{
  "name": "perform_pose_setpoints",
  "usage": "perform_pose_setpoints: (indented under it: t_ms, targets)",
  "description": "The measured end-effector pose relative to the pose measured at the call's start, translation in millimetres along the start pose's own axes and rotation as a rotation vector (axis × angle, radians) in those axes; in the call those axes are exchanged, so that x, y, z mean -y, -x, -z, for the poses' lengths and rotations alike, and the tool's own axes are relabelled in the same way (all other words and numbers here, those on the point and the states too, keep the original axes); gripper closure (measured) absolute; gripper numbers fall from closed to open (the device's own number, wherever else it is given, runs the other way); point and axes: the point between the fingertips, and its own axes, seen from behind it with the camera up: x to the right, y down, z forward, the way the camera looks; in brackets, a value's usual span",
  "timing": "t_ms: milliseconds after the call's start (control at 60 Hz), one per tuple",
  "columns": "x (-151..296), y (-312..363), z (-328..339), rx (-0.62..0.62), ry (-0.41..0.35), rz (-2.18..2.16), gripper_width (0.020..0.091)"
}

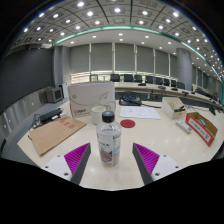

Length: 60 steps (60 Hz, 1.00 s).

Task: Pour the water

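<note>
Bottle (pixel 109 138) stood upright on table (pixel 170 140), dead ahead of hand-held gripper (pixel 109 162), centred on gap between spread fingers. Long axis vertical, cap up. Fingers (pixel 78 157) open, gripping nothing; whether bottle base sat between tips or just beyond, unclear. Red disc (pixel 127 123) lay beyond bottle; box (pixel 90 100) further back. Likely next: straight advance, close on bottle body.
</note>
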Motion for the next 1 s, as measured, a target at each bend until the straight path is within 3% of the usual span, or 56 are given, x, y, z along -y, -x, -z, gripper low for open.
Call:
perform_pose_setpoints:
  t_ms: [183, 267, 333, 550, 717, 1000]
  targets:
    - [-6.4, 1.0, -71.6, -0.071, -0.071, 0.022, 0.0260]
    - [-8.8, 0.5, -92.7, -0.092, -0.088, 0.032, 0.0359]
    - [-12.1, 1.9, -104.3, -0.099, -0.093, 0.027, 0.0539]
    - [-7.4, -4.9, -101.8, -0.148, -0.080, -0.041, 0.0693]
    - [22.3, -18.5, -98.3, -0.197, -0.039, 0.067, 0.0709]
    - [135.4, -74.5, -134.2, -0.363, -0.021, 0.456, 0.0710]
